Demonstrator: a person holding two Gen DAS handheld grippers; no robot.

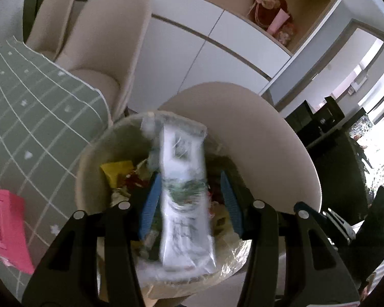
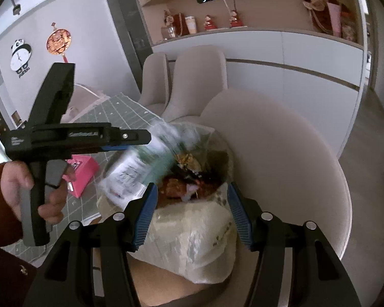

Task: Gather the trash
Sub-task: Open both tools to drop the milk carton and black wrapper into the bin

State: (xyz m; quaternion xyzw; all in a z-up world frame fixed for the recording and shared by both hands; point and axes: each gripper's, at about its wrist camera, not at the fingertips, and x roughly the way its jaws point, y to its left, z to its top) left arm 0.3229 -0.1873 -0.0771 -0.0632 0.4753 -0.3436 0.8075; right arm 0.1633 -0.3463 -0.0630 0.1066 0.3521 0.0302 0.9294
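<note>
A white and green plastic packet, blurred, sits between the blue pads of my left gripper, which is shut on it. It hangs over the cream trash bin, whose clear liner holds yellow, red and other wrappers. In the right wrist view a hand grips the left gripper, and the packet slants down from its tips above the bin's left rim. My right gripper is open over the near side of the bin, with nothing between its fingers.
A rounded beige chair back curves behind the bin. A table with a green grid cloth lies to the left with a pink box on it. Two more beige chairs and white cabinets stand beyond.
</note>
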